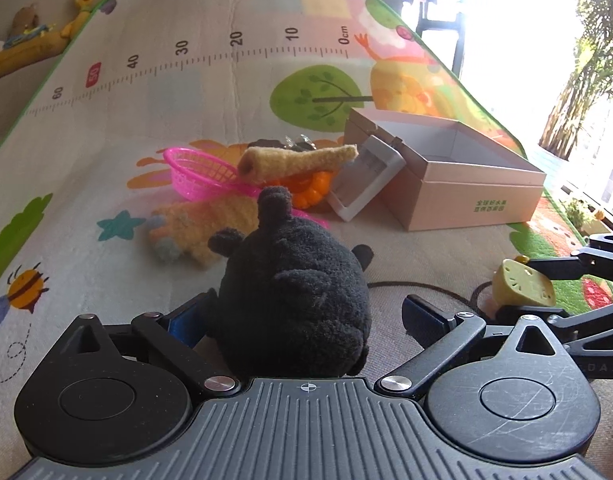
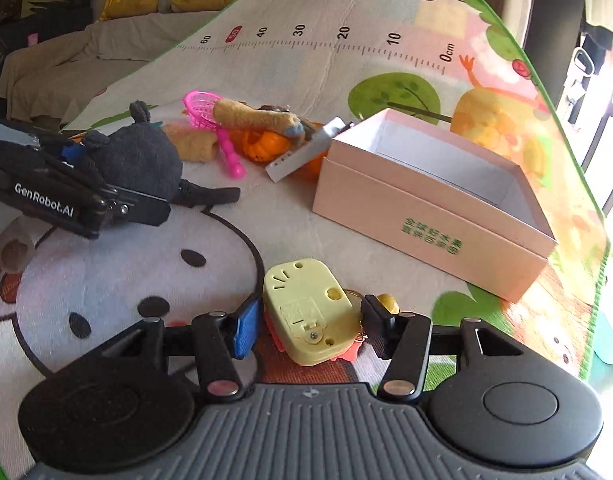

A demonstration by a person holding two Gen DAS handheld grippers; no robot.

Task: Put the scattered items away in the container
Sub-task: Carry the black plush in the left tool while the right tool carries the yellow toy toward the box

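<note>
Straddling: left gripper (image 1: 302, 316) spread around black plush toy (image 1: 294, 300), lower centre of left view; right finger clear of the plush, left contact unclear.
Right gripper (image 2: 310, 318): spread either side of yellow toy block (image 2: 306, 312), lower centre of right view; not clamped, small gaps both sides.
Container: pink box (image 2: 434, 216), lidless, centre right, interior appears bare.
Leaning on box: white tray (image 2: 302, 156).
Pile beside box: pink basket (image 2: 202, 110), knitted tube (image 2: 254, 118), orange toy (image 2: 266, 146), second knitted piece (image 1: 210, 220).
Surface: play mat (image 2: 306, 60) on floor.
Progress, judged: early; nothing boxed, all items outstanding.
</note>
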